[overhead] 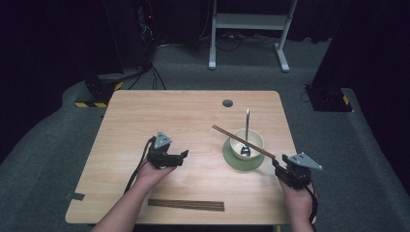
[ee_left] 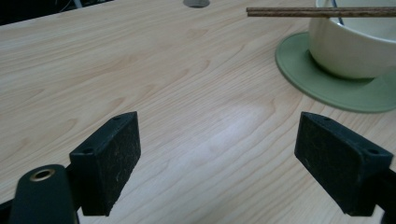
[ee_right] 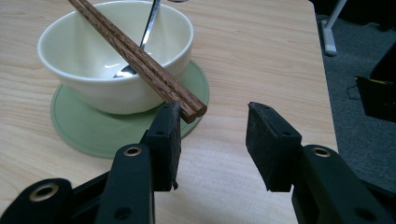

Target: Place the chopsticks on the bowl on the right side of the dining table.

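One pair of brown wooden chopsticks lies across the rim of a single cream bowl, the two sticks side by side, running from about ten o'clock to four o'clock over the bowl in the high view. The near ends jut out past the rim toward the right gripper, whose jaws stand partly apart with nothing pressed between them; in the right gripper view the stick tips sit just at the upper corner of one black pad, whether touching it I cannot tell. One metal spoon rests in the bowl, its handle leaning out toward twelve o'clock. The bowl stands on one round green coaster, at about three o'clock from the middle of the wooden table. The left gripper hovers at nine o'clock of the bowl, well apart from it, jaws wide and empty over bare wood. A second set of dark chopsticks lies flat near the table's six o'clock edge. One round grey hole marks the far side.
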Demonstrator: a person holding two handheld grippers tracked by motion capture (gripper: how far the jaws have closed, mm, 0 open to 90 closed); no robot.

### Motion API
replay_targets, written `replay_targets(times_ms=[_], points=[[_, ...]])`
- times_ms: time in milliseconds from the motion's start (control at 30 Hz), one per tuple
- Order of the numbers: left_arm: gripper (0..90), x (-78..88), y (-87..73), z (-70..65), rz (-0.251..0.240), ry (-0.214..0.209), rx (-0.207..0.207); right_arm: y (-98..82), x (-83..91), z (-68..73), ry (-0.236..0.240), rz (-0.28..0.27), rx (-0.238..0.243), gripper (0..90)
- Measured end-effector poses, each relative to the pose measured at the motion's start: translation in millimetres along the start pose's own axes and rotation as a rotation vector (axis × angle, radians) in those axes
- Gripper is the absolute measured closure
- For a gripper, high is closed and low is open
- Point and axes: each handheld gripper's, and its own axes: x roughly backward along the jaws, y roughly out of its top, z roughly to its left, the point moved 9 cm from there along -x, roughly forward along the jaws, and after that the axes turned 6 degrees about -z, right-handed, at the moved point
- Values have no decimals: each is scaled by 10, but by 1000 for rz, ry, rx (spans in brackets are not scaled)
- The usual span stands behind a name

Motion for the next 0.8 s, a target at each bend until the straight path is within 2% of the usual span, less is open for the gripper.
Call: replay_targets(times_ms=[333,533,600,800], points=[[151,-461,248,-265,-30,-7,8,112,-162,-151,1,-9,-17,560],[166,-736,395,-375,-55,0,25,174,-232,-224,7,-4,-2,567],[171,-807,427,-402,-61,-3,39,190,-259,-251,5,-1,6,571],[180,-954,501,-471,-70,-5,37,216,-346,-334,1,11,10,574]])
